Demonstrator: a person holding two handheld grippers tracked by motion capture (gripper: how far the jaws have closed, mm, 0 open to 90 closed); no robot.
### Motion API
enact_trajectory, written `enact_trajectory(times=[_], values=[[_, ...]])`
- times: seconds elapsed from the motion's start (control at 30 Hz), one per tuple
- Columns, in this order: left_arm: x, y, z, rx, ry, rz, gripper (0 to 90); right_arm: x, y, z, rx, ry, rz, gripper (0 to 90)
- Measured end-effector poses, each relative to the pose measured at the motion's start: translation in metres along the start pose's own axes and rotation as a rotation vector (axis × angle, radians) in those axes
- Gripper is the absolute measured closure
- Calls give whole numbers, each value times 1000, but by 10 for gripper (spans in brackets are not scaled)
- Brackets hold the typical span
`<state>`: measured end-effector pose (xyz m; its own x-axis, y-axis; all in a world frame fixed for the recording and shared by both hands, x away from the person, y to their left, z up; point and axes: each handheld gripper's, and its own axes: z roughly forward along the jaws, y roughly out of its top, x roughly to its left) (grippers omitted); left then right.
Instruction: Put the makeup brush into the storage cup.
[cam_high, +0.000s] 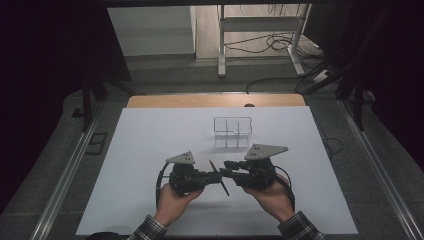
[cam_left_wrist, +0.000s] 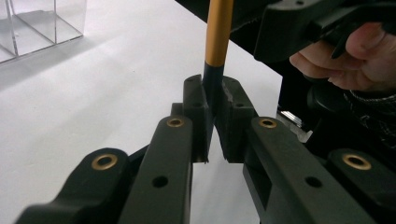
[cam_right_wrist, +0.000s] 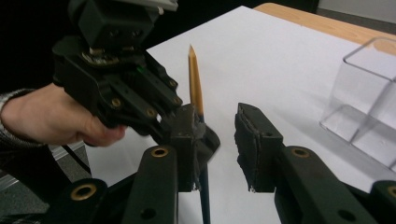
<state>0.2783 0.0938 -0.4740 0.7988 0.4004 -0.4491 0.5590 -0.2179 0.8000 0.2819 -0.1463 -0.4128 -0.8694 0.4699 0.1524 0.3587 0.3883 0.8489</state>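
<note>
Left gripper (cam_high: 214, 176): I see its jaws pressed together on the pencil; in the left gripper view (cam_left_wrist: 214, 119) they pinch the dark end, with the orange shaft rising out of them.
Right gripper (cam_high: 227, 167): I see its jaws spread apart in the right gripper view (cam_right_wrist: 219, 140), the pencil standing just inside the left jaw; I cannot tell if it touches that jaw.
Pencil (cam_high: 219, 177): held above the white sheet at about 6 o'clock from the box, between the two grippers; in the high view it slants from 11 to 5 o'clock. Sharpened tip up in the right gripper view (cam_right_wrist: 195, 81); orange with a dark lower end (cam_left_wrist: 218, 32).
Clear box (cam_high: 232, 132): divided into compartments, sits on the sheet near its middle, at 12 o'clock from the grippers and well apart from them; I see nothing inside it (cam_right_wrist: 369, 102), (cam_left_wrist: 32, 25).
Left hand (cam_high: 172, 200): comes in from 6 o'clock, plaid cuff at the wrist, gripper pointing toward 3 o'clock.
Right hand (cam_high: 272, 197): comes in from 6 o'clock, plaid cuff, gripper pointing toward 9 o'clock, tip to tip with the other.
White sheet (cam_high: 150, 140): covers the wooden table (cam_high: 165, 101).
</note>
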Motion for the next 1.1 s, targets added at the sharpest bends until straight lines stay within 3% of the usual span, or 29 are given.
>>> enact_trajectory(times=[0.37, 0.47, 0.53, 0.67, 0.97, 1.1], values=[[-2, 1, 1, 9, -2, 12, 833, 6, 13, 20, 13, 22, -35, 711], [-3, 1, 1, 10, -5, 14, 833, 7, 14, 24, 23, 27, -44, 743], [-4, 1, 2, 11, -3, 17, 833, 8, 14, 26, 32, 25, -53, 815], [-4, 0, 2, 7, 7, 34, 823, 9, 14, 26, 29, 21, -67, 835], [-8, 1, -2, 1, 109, 76, 460, -2, 15, 19, -16, 15, -36, 835], [-11, -1, -2, 22, 140, 109, 370, -7, 17, 17, -32, 6, -29, 836]])
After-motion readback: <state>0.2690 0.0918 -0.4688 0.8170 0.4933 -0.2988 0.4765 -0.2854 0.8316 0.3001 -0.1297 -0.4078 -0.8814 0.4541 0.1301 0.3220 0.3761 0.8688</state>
